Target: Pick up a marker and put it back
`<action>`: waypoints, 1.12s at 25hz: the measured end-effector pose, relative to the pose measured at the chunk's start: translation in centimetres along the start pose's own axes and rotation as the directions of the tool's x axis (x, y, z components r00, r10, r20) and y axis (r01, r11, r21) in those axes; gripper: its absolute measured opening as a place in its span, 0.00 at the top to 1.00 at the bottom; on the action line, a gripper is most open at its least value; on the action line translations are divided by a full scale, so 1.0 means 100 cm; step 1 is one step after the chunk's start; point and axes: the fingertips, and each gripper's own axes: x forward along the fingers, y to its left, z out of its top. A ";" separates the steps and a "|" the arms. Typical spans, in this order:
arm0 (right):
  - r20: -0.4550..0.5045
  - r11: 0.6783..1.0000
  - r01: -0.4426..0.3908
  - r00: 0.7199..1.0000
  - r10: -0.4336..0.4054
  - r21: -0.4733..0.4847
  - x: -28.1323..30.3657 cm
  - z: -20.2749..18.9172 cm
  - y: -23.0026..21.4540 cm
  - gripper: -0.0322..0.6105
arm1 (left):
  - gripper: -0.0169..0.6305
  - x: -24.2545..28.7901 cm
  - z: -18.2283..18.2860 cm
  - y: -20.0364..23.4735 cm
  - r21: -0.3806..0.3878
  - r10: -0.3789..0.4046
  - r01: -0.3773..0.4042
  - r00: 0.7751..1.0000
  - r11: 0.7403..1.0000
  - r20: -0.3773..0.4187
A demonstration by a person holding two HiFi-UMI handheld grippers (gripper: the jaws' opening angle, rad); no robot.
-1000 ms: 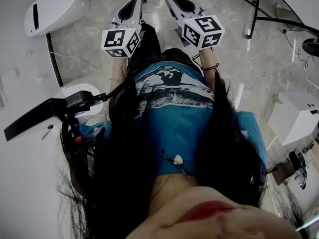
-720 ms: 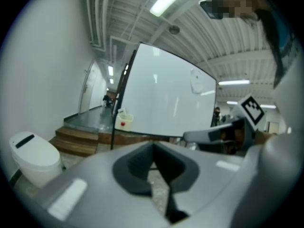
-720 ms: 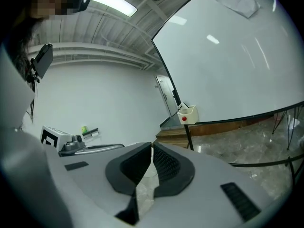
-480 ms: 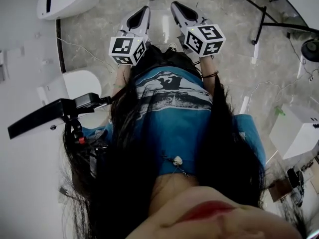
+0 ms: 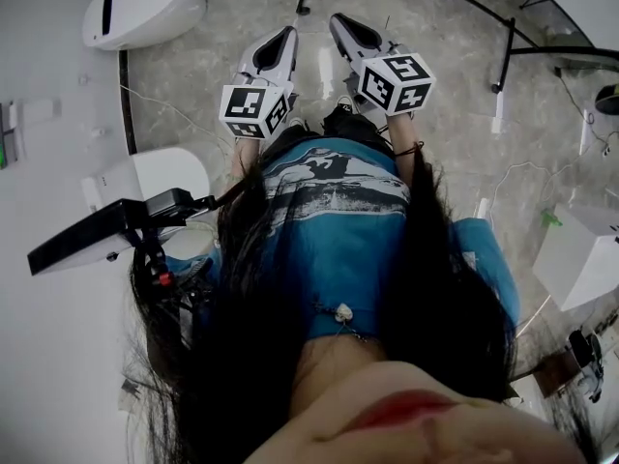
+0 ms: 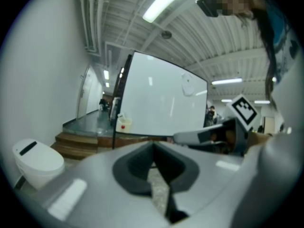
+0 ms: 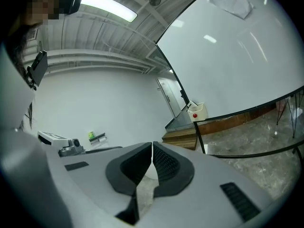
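A grey marble floor point(image 5: 445, 133) is spreading under the person, and a large whiteboard point(image 6: 161, 99) on a black frame is standing ahead. The left gripper point(image 5: 285, 35) and the right gripper point(image 5: 340, 19) are hovering side by side above the floor, each with its fingers pressed together on nothing. A small white holder point(image 7: 196, 111) is hanging at the whiteboard's lower corner. No marker can be told apart there.

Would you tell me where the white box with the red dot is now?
The white box shows right of centre in the right gripper view, at the lower left corner of the whiteboard, above the wooden steps.
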 end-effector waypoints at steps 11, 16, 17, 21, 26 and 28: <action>0.024 0.999 0.025 0.999 -0.024 -0.026 0.039 -0.025 0.119 0.93 | 0.97 -0.104 -0.002 0.074 -0.026 -0.018 0.019 0.998 0.999 0.058; 0.023 0.998 0.052 0.998 -0.051 -0.030 0.027 -0.027 0.114 0.93 | 0.97 -0.099 -0.004 0.065 -0.033 -0.041 0.043 0.997 0.999 0.061; 0.023 0.998 0.057 0.998 -0.056 -0.029 0.025 -0.027 0.114 0.93 | 0.97 -0.098 -0.003 0.063 -0.034 -0.046 0.048 0.997 0.998 0.061; 0.023 0.997 0.074 0.997 -0.073 -0.023 0.019 -0.028 0.113 0.93 | 0.97 -0.097 -0.003 0.058 -0.035 -0.064 0.066 0.996 0.997 0.059; 0.024 0.996 0.083 0.996 -0.082 -0.024 0.017 -0.029 0.111 0.93 | 0.97 -0.096 -0.003 0.055 -0.033 -0.073 0.075 0.996 0.997 0.059; 0.024 0.996 0.082 0.996 -0.082 -0.025 0.017 -0.029 0.111 0.93 | 0.97 -0.096 -0.003 0.055 -0.033 -0.073 0.075 0.996 0.997 0.059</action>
